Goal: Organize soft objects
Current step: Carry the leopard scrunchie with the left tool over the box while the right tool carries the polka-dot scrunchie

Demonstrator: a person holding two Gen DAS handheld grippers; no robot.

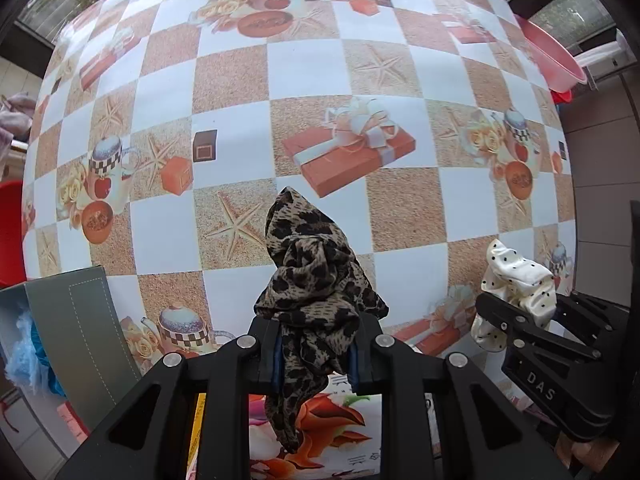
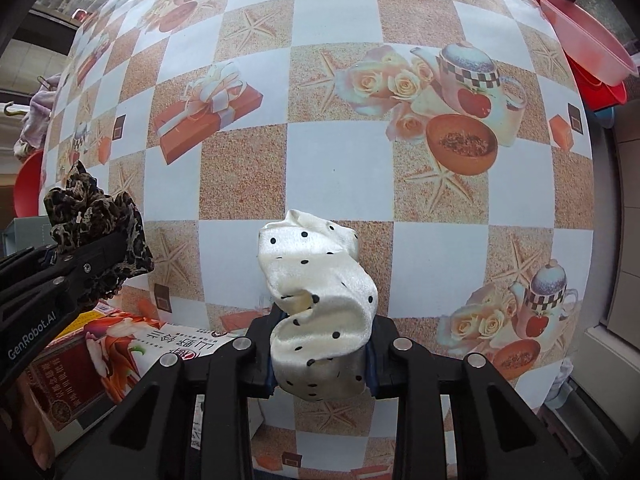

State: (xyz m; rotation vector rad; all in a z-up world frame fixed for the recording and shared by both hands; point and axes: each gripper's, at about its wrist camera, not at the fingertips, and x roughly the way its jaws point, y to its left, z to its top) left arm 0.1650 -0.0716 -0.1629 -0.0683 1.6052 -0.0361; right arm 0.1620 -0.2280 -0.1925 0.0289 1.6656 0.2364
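- The left gripper points down at the table, and its two jaws are clamped on a leopard-print scrunchie. The blue pads press the cloth from both sides; part of the scrunchie bunches up above the jaws and a tail of it hangs below them.
- The right gripper also points down, and its jaws are clamped on a white scrunchie with black dots. The satin cloth bulges out over the fingertips.
- Both scrunchies are lifted off the table, each one only in its own gripper. They do not touch each other.
- In the left wrist view the right gripper shows at the right edge with the white scrunchie, and in the right wrist view the left gripper shows at the left edge with the leopard one.
- Just under the left gripper lies a flat packet with orange flowers and printed characters.
- At the left lower side stands an open grey box; something blue and fluffy is inside it.
- The table has a checked tablecloth with white and sand-coloured squares, and prints of teapots, starfish and gift boxes.
- At the far right edge of the table a pink basin stands, and a red one is under it.
- At the far left, beyond the table edge, some pale lilac cloth is seen.
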